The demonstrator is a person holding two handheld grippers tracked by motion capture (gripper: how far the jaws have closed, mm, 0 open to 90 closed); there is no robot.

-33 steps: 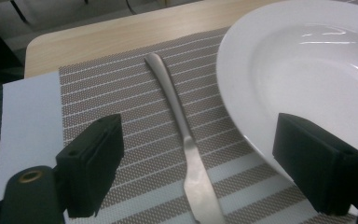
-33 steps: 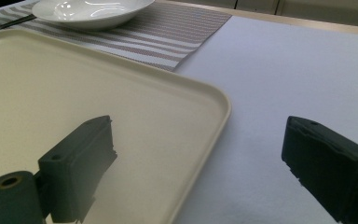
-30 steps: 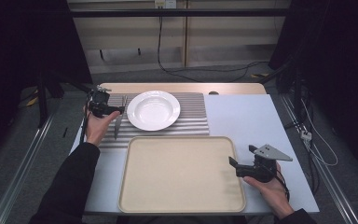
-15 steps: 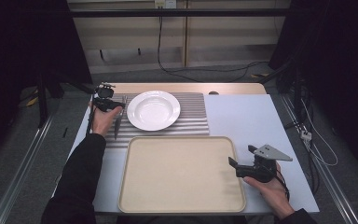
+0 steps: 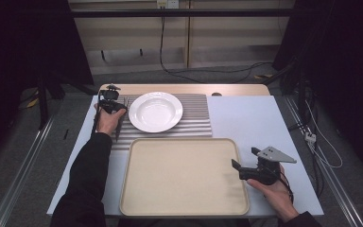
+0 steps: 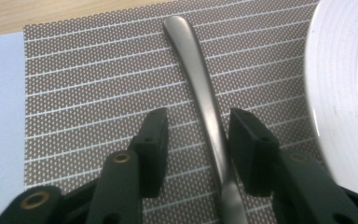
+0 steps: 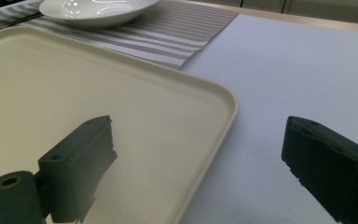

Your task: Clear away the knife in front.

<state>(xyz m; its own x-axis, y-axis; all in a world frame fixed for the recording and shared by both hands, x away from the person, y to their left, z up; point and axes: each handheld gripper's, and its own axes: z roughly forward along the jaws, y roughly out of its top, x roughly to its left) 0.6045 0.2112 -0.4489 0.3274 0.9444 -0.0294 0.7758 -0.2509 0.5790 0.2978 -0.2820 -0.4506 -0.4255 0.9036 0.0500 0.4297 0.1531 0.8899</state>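
**Inspector:** What is lying between the left jaws?

**Assessor:** A metal utensil handle [image 6: 200, 88], smooth and tapered; I cannot tell whether it belongs to a fork, a knife or a spoon. It is resting on the striped placemat [image 6: 88, 84], just beside the rim of the white plate [image 6: 349, 93]. The left gripper [image 6: 196, 140] is straddling it with the jaws parted: the right-hand pad is sitting almost against the handle, while the other pad is standing off with placemat showing in the gap.

**Inspector:** What is changing?

**Assessor:** Over the last second the left hand [image 5: 108, 118] has been moving away from the person along the placemat's left edge, from the utensil's nearer part toward its far end, and the forearm is now reaching further out. I am judging this as lining up for a pick-up; nothing is being lifted yet.

**Inspector:** And the poses?

**Assessor:** The left arm is stretching forward, wrist bent so the gripper is pointing down at the mat. The right gripper [image 5: 243, 161] is staying where it was, held low in the right hand [image 5: 274, 189] at the right edge of the beige tray [image 5: 142, 198], its jaws spread wide and holding nothing. In the right gripper view one jaw is hanging over the tray and the other over the white table [image 7: 307, 70].
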